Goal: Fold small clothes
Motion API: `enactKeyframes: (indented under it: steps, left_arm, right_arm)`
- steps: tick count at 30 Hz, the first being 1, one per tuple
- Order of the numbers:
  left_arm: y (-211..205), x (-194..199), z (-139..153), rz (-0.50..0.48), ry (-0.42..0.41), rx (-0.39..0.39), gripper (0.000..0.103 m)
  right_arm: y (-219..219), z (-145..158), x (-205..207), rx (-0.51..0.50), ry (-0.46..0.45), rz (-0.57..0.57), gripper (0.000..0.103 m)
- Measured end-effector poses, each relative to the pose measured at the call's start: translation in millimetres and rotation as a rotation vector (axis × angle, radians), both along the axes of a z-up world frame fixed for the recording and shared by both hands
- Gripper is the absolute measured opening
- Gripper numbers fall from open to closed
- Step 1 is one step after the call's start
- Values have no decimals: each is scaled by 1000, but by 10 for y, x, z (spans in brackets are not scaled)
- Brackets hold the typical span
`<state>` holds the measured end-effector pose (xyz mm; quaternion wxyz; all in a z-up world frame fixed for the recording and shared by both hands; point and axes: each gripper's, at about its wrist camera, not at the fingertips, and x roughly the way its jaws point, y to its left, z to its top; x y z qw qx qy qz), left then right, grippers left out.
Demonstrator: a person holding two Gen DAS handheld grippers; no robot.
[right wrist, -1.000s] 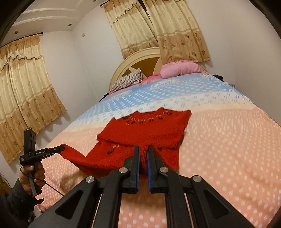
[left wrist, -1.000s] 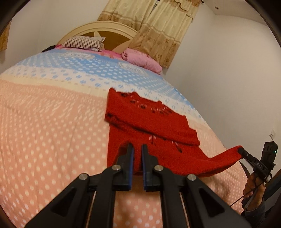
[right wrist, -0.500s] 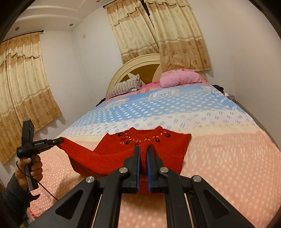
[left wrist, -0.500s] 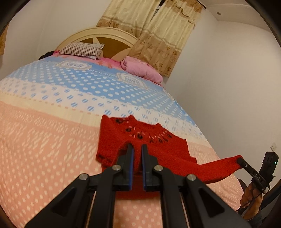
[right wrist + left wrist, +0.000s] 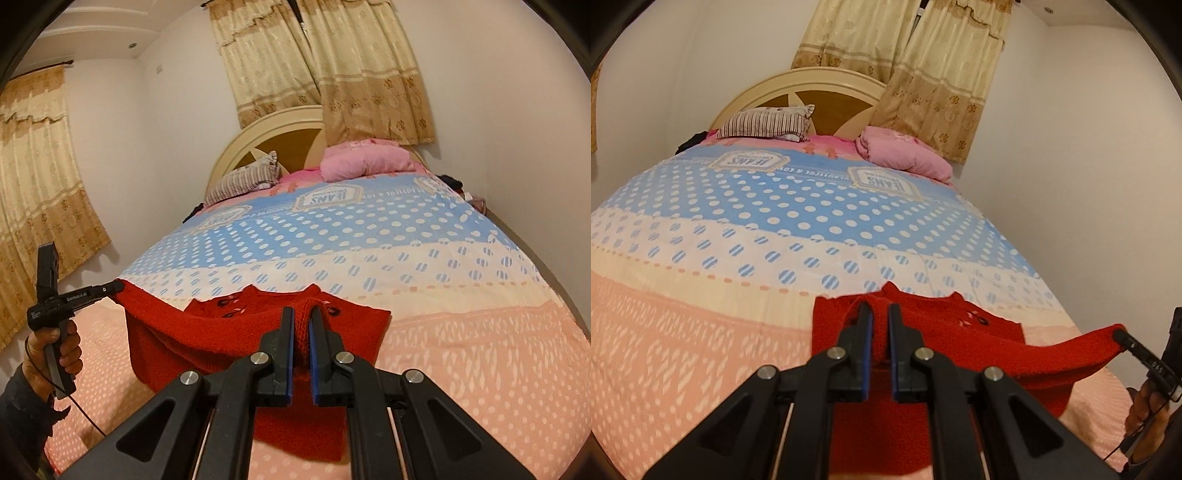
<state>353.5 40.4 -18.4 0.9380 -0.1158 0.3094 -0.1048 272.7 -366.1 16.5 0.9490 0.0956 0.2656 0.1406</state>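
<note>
We hold the red sweater [image 5: 979, 343] lifted by its lower edge above the bed [image 5: 701, 295] — collar end resting on the cover. The left hand-held gripper [image 5: 880, 325] and right hand-held gripper [image 5: 302, 325] are each clamped on knit. We judge it soft, light and stretchy — grip bunched hem corners, not single loops.
</note>
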Motion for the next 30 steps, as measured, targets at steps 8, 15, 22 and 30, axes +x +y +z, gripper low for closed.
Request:
enactKeyframes:
  steps: [8,15,22,30]
  left_arm:
    - [-273,578,-313,-4,61,162,8]
    - [-385,1035,-810,30,159,238,8]
    - [-252,1199,-1157,110,254,191,24]
    - [-183,608,-870,83,122,290,65]
  right_arm:
    - [-57,-200,706,-31,73,-45,6]
    - [-47,-728,1279,-78,190,-78,6]
    - [-34,-1107,1767,-89,280,-78,7]
    - [153,-1042,1361,-161,251,-8,48]
